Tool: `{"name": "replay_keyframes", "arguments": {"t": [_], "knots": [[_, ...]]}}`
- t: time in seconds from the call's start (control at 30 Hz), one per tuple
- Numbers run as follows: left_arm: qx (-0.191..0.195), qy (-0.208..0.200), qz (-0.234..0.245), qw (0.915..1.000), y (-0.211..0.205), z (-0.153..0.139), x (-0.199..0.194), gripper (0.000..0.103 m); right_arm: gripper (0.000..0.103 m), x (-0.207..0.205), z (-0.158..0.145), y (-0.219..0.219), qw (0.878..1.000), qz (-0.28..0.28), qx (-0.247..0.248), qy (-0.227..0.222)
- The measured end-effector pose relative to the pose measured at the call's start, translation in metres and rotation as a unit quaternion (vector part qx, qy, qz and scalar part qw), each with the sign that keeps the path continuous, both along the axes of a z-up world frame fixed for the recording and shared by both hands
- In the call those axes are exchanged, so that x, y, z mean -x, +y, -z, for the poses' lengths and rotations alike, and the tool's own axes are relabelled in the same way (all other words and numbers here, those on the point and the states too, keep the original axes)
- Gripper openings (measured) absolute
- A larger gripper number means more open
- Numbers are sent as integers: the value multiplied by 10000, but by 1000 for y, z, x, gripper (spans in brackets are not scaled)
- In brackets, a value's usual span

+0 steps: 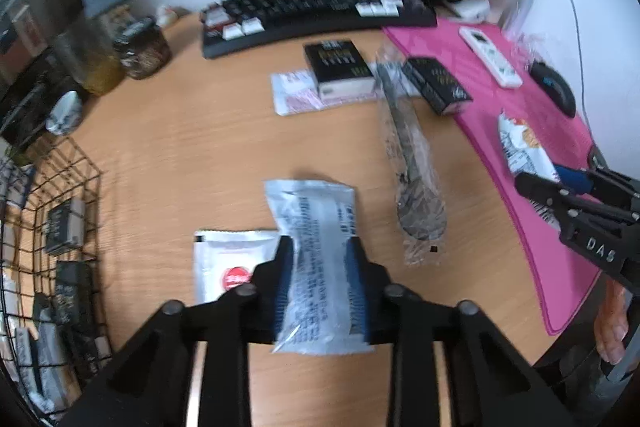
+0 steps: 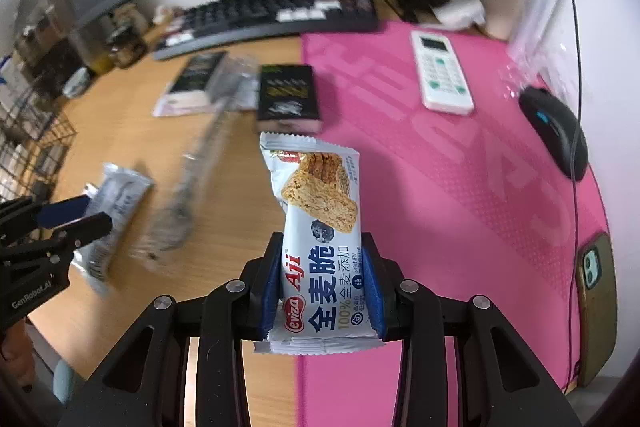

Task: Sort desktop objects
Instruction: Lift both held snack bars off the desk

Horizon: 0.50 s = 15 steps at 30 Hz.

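Observation:
My left gripper (image 1: 320,259) is shut on a silver snack packet (image 1: 316,227), its printed back facing up, held above the wooden desk (image 1: 180,155). A white sachet with a red logo (image 1: 228,263) lies under it to the left. My right gripper (image 2: 322,267) is shut on a white Aji wholewheat cracker packet (image 2: 320,203), held at the edge of the pink mat (image 2: 460,187). Each gripper shows in the other's view: the right one (image 1: 536,187) and the left one (image 2: 86,211). A wire basket (image 1: 52,227) with several packets stands at the left.
A wrapped plastic spoon (image 1: 412,179), two black boxes (image 1: 340,67) (image 1: 436,83) and a flat pink-white sachet (image 1: 294,93) lie mid-desk. Keyboard (image 1: 312,11), monitor, jars (image 1: 140,47) at the back. Remote (image 2: 440,71), mouse (image 2: 556,131) and phone (image 2: 596,303) sit on the mat.

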<state>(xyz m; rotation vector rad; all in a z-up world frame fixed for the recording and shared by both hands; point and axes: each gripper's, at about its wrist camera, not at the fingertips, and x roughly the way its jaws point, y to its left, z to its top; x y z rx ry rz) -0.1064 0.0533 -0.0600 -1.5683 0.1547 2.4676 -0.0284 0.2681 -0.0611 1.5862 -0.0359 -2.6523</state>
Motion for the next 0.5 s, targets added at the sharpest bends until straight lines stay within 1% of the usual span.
{"name": "replay_keyframes", "arguments": {"t": [0.07, 0.13, 0.23, 0.27, 0.3, 0.33, 0.37, 0.4, 0.5], "knots": [[18, 55, -35, 10000, -7, -5, -4, 26, 36, -2, -5, -11, 9999, -125, -9, 68], [96, 34, -66, 9999, -12, -2, -6, 26, 36, -3, -9, -22, 9997, -218, 5, 109], [11, 45, -164, 9999, -19, 3, -10, 29, 36, -2, -11, -35, 9994, -337, 32, 112], [-33, 45, -163, 9999, -20, 3, -12, 34, 36, -1, -11, -38, 9993, -360, 34, 113], [-60, 60, -158, 9998, -21, 2, -13, 45, 36, -1, -11, -41, 9992, -383, 36, 115], [-48, 103, -163, 9998, -21, 1, -14, 52, 36, -1, -11, -43, 9991, -396, 35, 115], [-12, 158, -181, 9997, -22, 0, -15, 61, 36, 0, -10, -46, 9991, -419, 29, 111], [4, 192, -196, 9996, -22, -1, -16, 62, 36, 1, -10, -47, 9990, -437, 23, 111], [-13, 167, -164, 9997, -21, 1, -14, 62, 36, 3, -4, -47, 9990, -451, 12, 57]]}}
